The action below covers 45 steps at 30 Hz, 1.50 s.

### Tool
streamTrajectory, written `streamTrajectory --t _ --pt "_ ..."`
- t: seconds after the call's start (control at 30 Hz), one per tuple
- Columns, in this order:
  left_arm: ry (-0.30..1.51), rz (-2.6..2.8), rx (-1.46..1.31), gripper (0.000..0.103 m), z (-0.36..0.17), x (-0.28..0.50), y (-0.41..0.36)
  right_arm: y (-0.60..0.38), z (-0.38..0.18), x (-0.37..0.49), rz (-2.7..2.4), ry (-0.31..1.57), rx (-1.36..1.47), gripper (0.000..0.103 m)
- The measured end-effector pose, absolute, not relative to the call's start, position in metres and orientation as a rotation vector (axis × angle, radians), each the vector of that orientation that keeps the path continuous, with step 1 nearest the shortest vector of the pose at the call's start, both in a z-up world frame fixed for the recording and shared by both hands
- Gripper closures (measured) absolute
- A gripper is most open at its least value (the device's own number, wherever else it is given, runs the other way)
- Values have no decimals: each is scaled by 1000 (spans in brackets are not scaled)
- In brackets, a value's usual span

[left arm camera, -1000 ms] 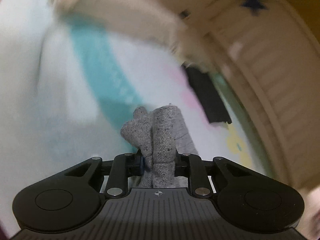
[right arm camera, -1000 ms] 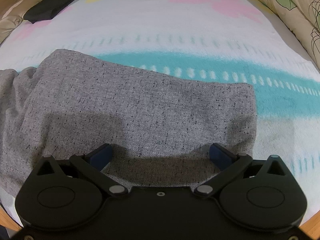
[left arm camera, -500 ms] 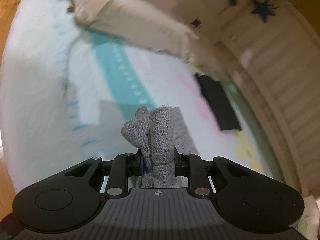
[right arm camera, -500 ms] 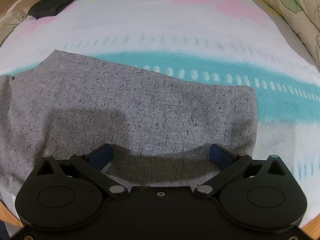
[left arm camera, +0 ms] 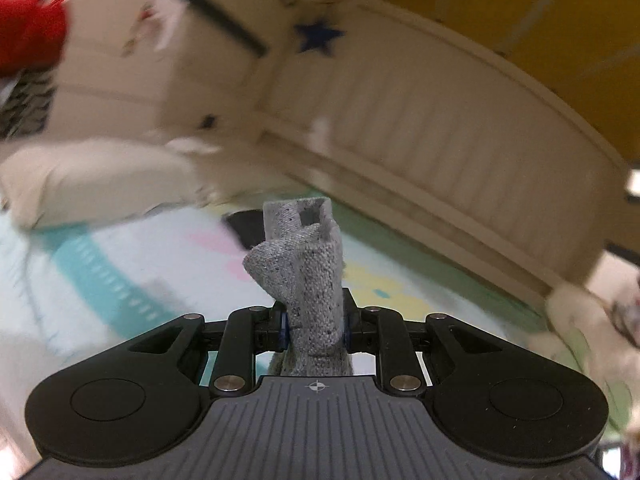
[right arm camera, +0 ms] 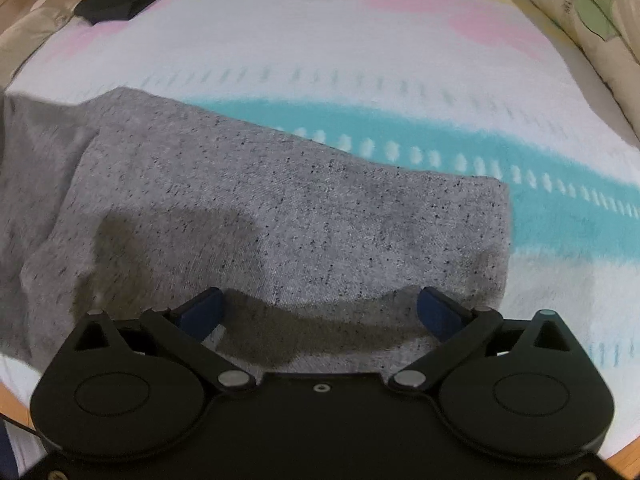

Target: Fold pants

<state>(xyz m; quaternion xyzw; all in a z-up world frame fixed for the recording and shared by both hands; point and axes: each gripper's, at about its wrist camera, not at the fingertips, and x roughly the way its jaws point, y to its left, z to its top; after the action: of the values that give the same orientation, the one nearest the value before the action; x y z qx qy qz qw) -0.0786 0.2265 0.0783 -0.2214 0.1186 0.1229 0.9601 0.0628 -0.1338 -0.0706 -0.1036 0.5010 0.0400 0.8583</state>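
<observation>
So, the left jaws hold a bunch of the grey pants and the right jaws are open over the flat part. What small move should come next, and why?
Probably carry the left gripper across, over the flat part of the pants. It is shut on a bunched end of the pants, while the right gripper is open just above the near edge, gripping nothing. Laying that end over would likely make the fold.

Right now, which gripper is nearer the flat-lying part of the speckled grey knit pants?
Right. The right gripper hovers open just above the speckled grey knit pants; the left gripper clamps a bunched end, raised.
</observation>
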Motion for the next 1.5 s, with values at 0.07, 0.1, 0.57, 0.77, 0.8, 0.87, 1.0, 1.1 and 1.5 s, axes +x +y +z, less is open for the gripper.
streamTrajectory --t 0.07,0.1,0.57,0.77,0.8,0.87,1.0,1.1,1.5 --pt "234 195 -379 82 85 -74 202 -142 -62 62 81 1039 -212 1" --pt "230 164 -330 82 88 -71 185 -147 -58 62 72 1031 -202 1" --pt "697 -318 -29 73 -35 23 -17 -291 2 74 -232 945 170 1" --pt "672 -346 121 71 -40 13 -27 -332 13 70 -352 890 202 2" --pt "677 -369 132 71 -35 12 -28 -333 13 70 -342 888 214 2" --pt "677 -421 136 71 -23 7 -17 -332 12 68 -311 886 233 2" --pt "657 -543 138 70 -5 -7 -8 -306 13 60 -195 899 187 2" --pt "629 -624 121 69 3 -16 4 -279 11 59 -109 899 108 2" --pt "743 -232 -302 69 0 63 104 -211 -3 39 175 859 8 33"
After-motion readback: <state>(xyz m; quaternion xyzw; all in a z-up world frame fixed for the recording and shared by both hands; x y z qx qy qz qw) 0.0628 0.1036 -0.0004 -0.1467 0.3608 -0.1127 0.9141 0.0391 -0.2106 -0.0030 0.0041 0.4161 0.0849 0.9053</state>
